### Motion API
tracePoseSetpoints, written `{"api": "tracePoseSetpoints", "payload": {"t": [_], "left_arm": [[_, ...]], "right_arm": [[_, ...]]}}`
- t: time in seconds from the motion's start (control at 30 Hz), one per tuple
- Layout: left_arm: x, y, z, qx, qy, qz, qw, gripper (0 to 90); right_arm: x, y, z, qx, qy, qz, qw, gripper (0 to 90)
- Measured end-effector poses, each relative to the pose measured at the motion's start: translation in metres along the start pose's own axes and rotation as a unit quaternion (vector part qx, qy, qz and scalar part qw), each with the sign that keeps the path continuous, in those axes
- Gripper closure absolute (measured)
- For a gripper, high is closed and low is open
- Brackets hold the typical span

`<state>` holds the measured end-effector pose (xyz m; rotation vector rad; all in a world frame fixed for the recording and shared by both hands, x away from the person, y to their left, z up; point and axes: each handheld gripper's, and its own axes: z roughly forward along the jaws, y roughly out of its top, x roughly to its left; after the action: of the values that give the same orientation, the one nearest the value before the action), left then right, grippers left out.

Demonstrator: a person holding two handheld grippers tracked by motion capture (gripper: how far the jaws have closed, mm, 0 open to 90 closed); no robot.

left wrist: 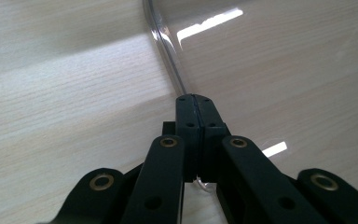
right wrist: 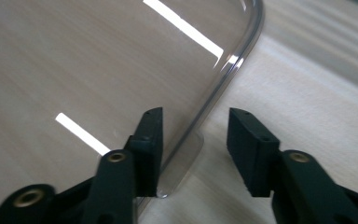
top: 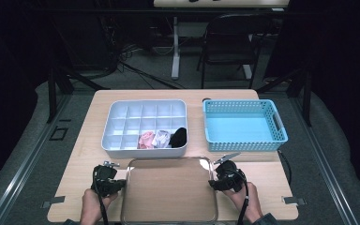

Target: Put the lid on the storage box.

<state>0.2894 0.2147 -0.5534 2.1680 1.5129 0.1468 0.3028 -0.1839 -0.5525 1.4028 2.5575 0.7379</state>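
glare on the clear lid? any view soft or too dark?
High view: room black, table lit, clear lid faint. Left gripper view: white glare streaks on the lid, near jaws soft. Right gripper view: bright streaks across the lid, rim edge sharp, table slightly blurred.

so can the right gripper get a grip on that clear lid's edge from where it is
Probably yes. The right gripper has its fingers on either side of the clear lid edge, not yet pressing, with nothing between them but the rim. The left gripper is already shut on the opposite edge.
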Motion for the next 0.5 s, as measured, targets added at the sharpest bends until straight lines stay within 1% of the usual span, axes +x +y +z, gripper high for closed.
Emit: {"api": "tracePoseSetpoints", "payload": {"t": [0.03,0.07,0.13,0.17,0.2,0.23,0.27,0.3,0.33,0.37,0.43,0.5], "left_arm": [[-0.002,0.0,0.001,0.0,0.001,0.002,1.0,89.7],[-0.002,0.001,0.001,-0.001,0.0,0.004,1.0,89.7],[-0.004,0.002,0.002,-0.001,-0.001,0.009,1.0,89.7],[-0.005,0.002,0.002,-0.002,-0.001,0.009,1.0,89.7],[-0.006,0.002,0.003,-0.002,-0.002,0.01,0.9999,89.7],[-0.007,0.003,0.004,-0.005,0.0,0.012,0.9999,89.7],[-0.008,0.003,0.004,-0.005,0.0,0.013,0.9999,89.7],[-0.009,0.004,0.004,-0.004,-0.001,0.015,0.9999,89.7],[-0.01,0.004,0.005,-0.004,-0.003,0.014,0.9999,89.7],[-0.011,0.004,0.005,-0.005,-0.004,0.016,0.9998,89.8],[-0.013,0.005,0.006,-0.005,-0.005,0.02,0.9998,89.8],[-0.014,0.006,0.007,-0.006,-0.007,0.021,0.9997,89.7]], "right_arm": [[0.0,0.0,-0.002,-0.001,-0.008,-0.006,0.9999,60.3],[0.001,0.0,-0.002,-0.016,-0.02,-0.007,0.9997,63.4],[0.002,0.0,-0.005,-0.019,-0.033,-0.016,0.9991,69.7],[0.003,0.0,-0.006,-0.025,-0.031,-0.023,0.9989,73.2],[0.003,0.0,-0.007,-0.026,-0.035,-0.028,0.9986,77.2],[0.004,0.0,-0.007,-0.029,-0.031,-0.032,0.9986,81.2],[0.004,0.0,-0.006,-0.024,-0.032,-0.039,0.9985,83.7],[0.005,0.0,-0.005,-0.024,-0.027,-0.041,0.9985,86.7],[0.006,0.0,-0.003,-0.017,-0.027,-0.045,0.9985,89.1],[0.006,0.0,-0.002,-0.016,-0.022,-0.044,0.9987,90.0],[0.005,0.0,-0.001,-0.004,-0.02,-0.046,0.9987,90.0],[0.003,0.0,-0.001,-0.004,-0.028,-0.04,0.9988,90.0]]}}
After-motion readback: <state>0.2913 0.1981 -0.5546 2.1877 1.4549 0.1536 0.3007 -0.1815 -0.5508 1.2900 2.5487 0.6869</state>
